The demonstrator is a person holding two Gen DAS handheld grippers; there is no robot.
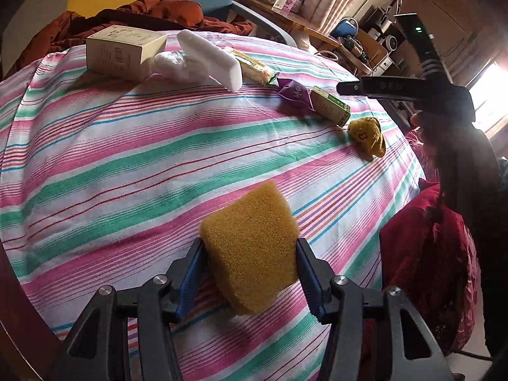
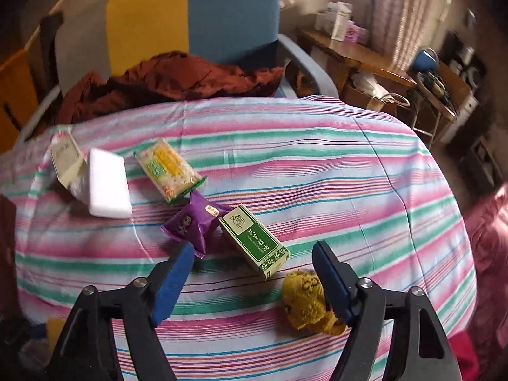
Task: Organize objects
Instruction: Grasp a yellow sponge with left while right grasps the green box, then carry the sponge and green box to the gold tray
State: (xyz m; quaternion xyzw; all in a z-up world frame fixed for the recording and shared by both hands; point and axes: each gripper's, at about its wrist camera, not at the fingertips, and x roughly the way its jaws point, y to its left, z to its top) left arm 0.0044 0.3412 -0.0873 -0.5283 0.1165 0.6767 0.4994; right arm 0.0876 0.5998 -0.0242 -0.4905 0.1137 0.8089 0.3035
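Note:
My left gripper [image 1: 249,247] is shut on a yellow sponge [image 1: 254,250] and holds it above the striped cloth [image 1: 127,165]. A row of objects lies across the cloth: a beige box [image 1: 122,51], a white foam block [image 1: 211,58], a snack packet [image 2: 168,170], a purple wrapper [image 2: 193,220], a green box [image 2: 254,241] and a yellow knitted item [image 2: 306,301]. My right gripper [image 2: 254,254] is open and empty, hovering over the green box and the yellow knitted item. It also shows in the left wrist view [image 1: 346,89] at the right.
A rust-coloured quilt [image 2: 177,79] lies behind the cloth against a blue and yellow chair [image 2: 197,16]. A wooden desk [image 2: 355,54] with boxes stands at the back right. Red fabric [image 1: 428,254] lies at the right edge.

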